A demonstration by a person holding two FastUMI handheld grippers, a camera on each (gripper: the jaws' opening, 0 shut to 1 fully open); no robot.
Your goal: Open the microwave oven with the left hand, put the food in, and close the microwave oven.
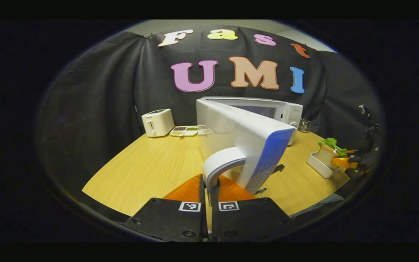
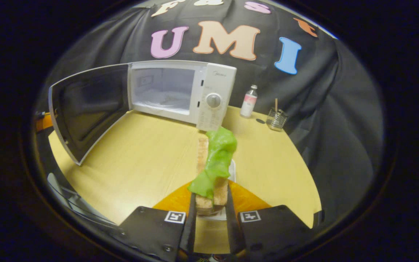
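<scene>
The white microwave (image 1: 284, 111) stands at the back of the table with its door (image 1: 246, 140) swung wide toward me. My left gripper (image 1: 209, 187) is shut on the door's curved handle (image 1: 222, 163). In the right gripper view the cavity (image 2: 164, 91) gapes empty and the door (image 2: 86, 109) hangs out to the left. My right gripper (image 2: 211, 200) is shut on the food, a sandwich (image 2: 203, 151) with green lettuce (image 2: 218, 156), held upright just over a white tray (image 2: 233, 169). Sandwich (image 1: 326, 153) and right gripper (image 1: 344, 162) also appear at the right table edge.
A toaster (image 1: 157, 122) and a divided dish of food (image 1: 184, 131) sit at the back left. A small bottle (image 2: 249, 101) and a glass with a stick (image 2: 276, 119) stand right of the microwave. Bare tabletop (image 2: 144, 156) lies between the sandwich and the cavity.
</scene>
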